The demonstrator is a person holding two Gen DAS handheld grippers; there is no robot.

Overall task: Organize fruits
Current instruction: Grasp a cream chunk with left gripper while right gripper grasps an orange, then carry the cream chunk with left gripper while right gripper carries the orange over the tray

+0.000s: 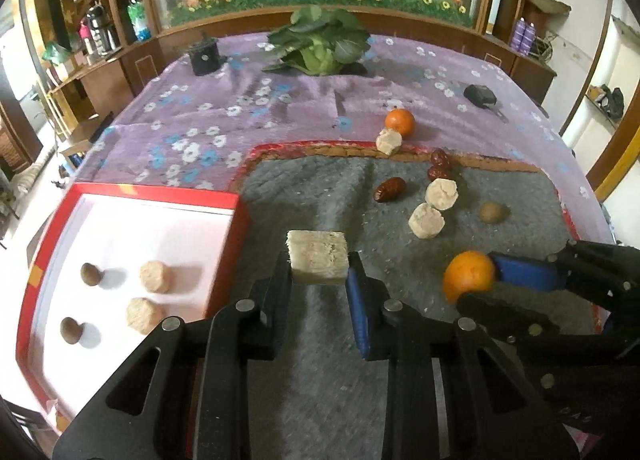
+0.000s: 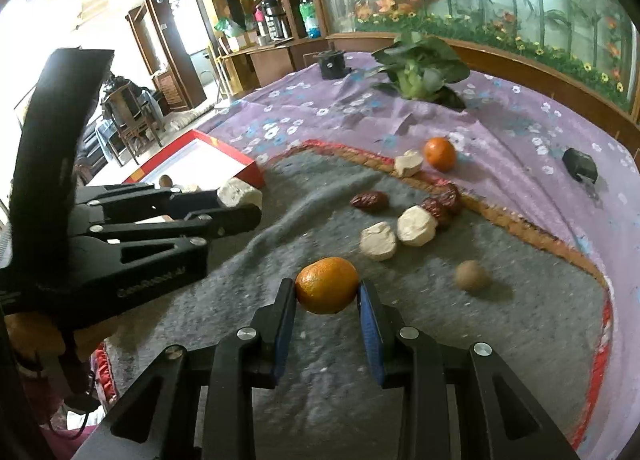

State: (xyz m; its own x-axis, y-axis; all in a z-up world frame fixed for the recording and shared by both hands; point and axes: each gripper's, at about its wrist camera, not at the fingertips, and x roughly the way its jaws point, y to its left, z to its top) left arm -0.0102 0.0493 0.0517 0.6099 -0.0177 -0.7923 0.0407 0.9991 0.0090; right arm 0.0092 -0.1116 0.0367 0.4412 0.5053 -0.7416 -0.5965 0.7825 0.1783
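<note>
My left gripper (image 1: 319,260) is shut on a pale beige chunk (image 1: 318,256) and holds it above the grey mat (image 1: 320,196), just right of the red-rimmed white tray (image 1: 132,191). The tray holds two beige chunks (image 1: 155,277) and two brown nuts (image 1: 90,273). My right gripper (image 2: 327,288) is shut on an orange (image 2: 327,285), low over the mat. It also shows in the left wrist view (image 1: 469,275). On the mat lie two beige chunks (image 2: 378,241), red dates (image 2: 370,201) and a brown round fruit (image 2: 472,276). A second orange (image 2: 440,154) and a chunk (image 2: 409,163) sit at the mat's far edge.
A purple flowered cloth (image 1: 208,116) covers the table. A leafy green cabbage (image 1: 320,42) and a black pot (image 1: 205,54) stand at the back. A small black object (image 1: 482,95) lies at the right. Wooden shelves and a glass cabinet stand behind.
</note>
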